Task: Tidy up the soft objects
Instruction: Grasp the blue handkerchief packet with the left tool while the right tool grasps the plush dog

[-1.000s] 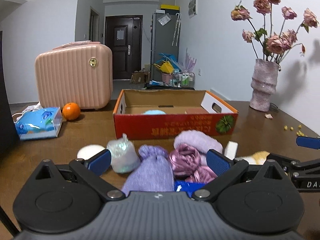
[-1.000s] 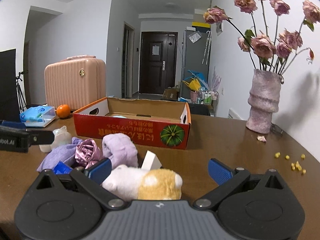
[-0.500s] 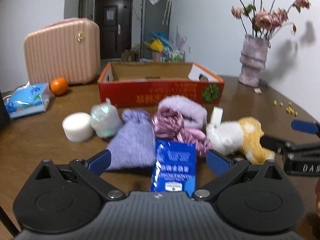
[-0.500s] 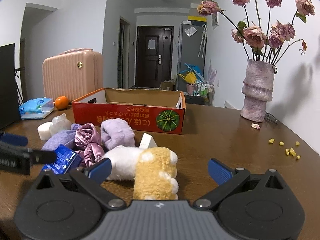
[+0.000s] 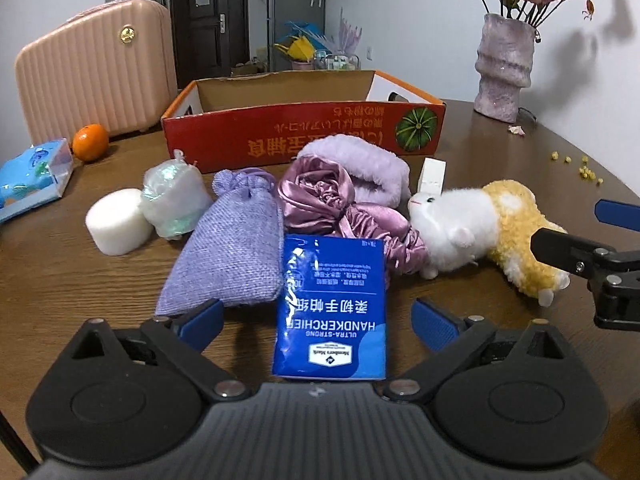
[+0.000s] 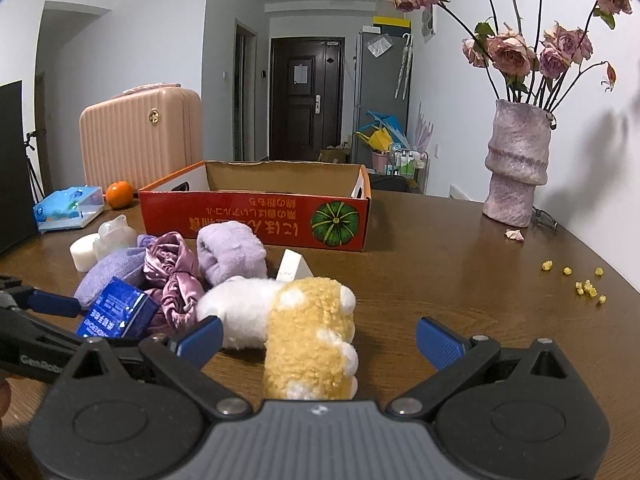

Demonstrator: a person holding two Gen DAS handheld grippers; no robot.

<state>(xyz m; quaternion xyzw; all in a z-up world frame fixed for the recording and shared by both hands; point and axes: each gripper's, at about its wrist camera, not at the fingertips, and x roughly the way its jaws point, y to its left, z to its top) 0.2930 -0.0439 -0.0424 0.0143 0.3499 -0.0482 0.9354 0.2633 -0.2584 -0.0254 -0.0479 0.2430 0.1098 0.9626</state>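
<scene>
Both grippers have pulled back; left gripper (image 5: 318,320), spread wide, frames the blue tissue pack (image 5: 331,308), labelled "ULTRA-STRONG HANDKERCHIEF"

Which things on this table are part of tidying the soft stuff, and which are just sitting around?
Job: plush toy, purple pouch, satin scrunchie, fluffy roll, tissue pack, cardboard box.
Lying about: orange, pink case, vase.

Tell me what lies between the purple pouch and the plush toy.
In the left wrist view, the pink satin scrunchie and the blue tissue pack lie between the pouch and the plush toy.
</scene>
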